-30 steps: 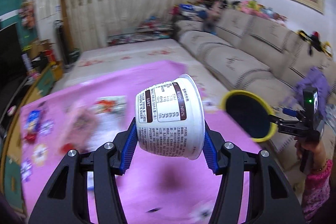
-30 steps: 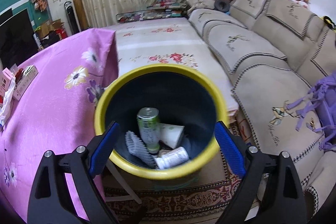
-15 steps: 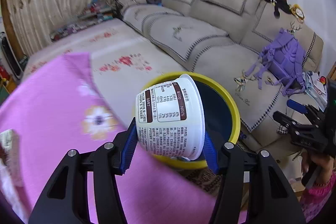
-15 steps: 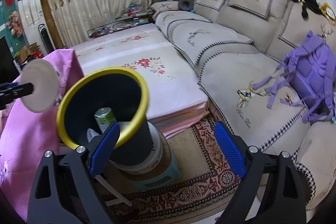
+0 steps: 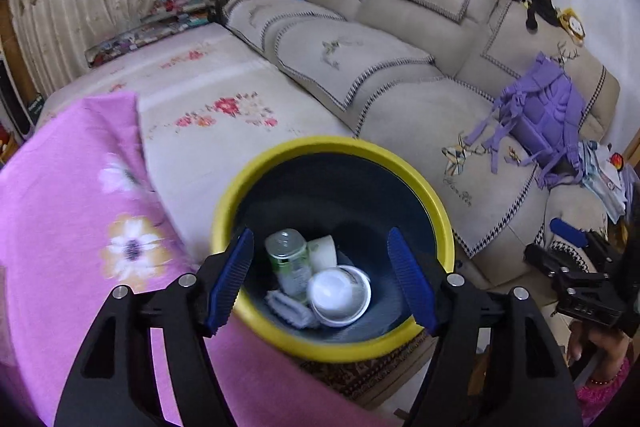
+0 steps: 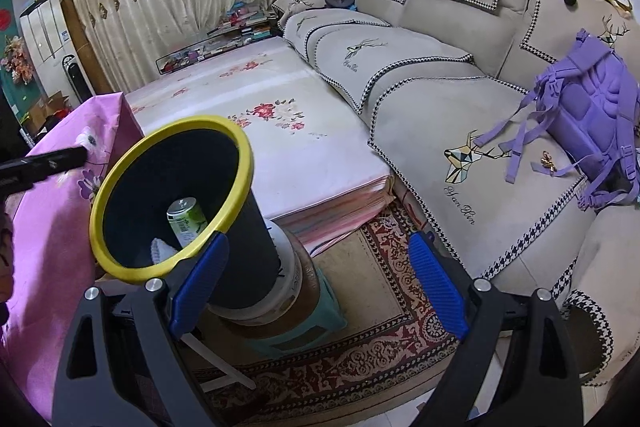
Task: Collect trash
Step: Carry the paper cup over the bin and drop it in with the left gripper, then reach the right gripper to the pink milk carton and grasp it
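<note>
Now the pink flowered tablecloth [image 5: 68, 227] adjoins a beige sofa [image 5: 400, 75]; the left gripper [image 5: 320, 279], jaws opening and emptied, hovers over the yellow-rimmed dark bin [image 5: 336, 147], where the released white plastic cup [image 5: 340, 293] lies; the right gripper [image 6: 320, 275] gapes empty.

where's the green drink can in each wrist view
Left wrist: the green drink can stands inside the yellow-rimmed bin, low centre, between the opening, empty left gripper's fingers, beside a white cup.
Right wrist: the can shows through the bin's mouth at lower left, above the open right gripper's left finger.
Shared landmark: the purple backpack on the sofa, at the right of both.
</note>
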`<control>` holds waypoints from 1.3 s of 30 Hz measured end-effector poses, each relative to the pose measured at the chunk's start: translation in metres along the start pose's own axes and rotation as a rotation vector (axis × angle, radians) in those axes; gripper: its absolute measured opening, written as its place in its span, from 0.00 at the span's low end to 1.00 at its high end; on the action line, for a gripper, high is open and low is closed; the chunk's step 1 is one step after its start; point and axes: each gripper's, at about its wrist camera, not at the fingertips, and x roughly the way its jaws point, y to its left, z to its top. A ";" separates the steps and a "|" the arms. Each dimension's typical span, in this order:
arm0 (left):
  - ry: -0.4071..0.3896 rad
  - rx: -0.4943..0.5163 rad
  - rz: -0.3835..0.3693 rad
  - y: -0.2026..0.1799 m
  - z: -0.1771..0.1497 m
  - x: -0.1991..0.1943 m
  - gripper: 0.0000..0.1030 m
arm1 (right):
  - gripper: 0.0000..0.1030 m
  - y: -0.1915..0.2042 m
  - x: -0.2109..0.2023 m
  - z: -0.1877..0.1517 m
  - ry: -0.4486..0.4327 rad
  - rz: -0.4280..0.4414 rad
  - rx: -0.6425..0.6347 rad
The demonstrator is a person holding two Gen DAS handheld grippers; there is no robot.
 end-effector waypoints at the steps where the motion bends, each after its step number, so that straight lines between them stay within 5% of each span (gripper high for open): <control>1: -0.019 -0.005 0.006 0.003 -0.003 -0.012 0.71 | 0.84 0.002 0.000 0.000 0.001 0.004 -0.002; 8: -0.176 -0.088 0.068 0.039 -0.044 -0.122 0.87 | 0.84 0.041 -0.001 -0.002 0.005 0.068 -0.051; 20: -0.342 -0.320 0.432 0.143 -0.183 -0.298 0.91 | 0.84 0.184 -0.017 0.011 -0.004 0.300 -0.281; 29: -0.373 -0.441 0.592 0.195 -0.259 -0.363 0.91 | 0.84 0.330 -0.042 0.015 -0.037 0.497 -0.482; 39: -0.376 -0.474 0.611 0.205 -0.283 -0.374 0.91 | 0.84 0.489 -0.067 0.006 -0.127 0.715 -0.728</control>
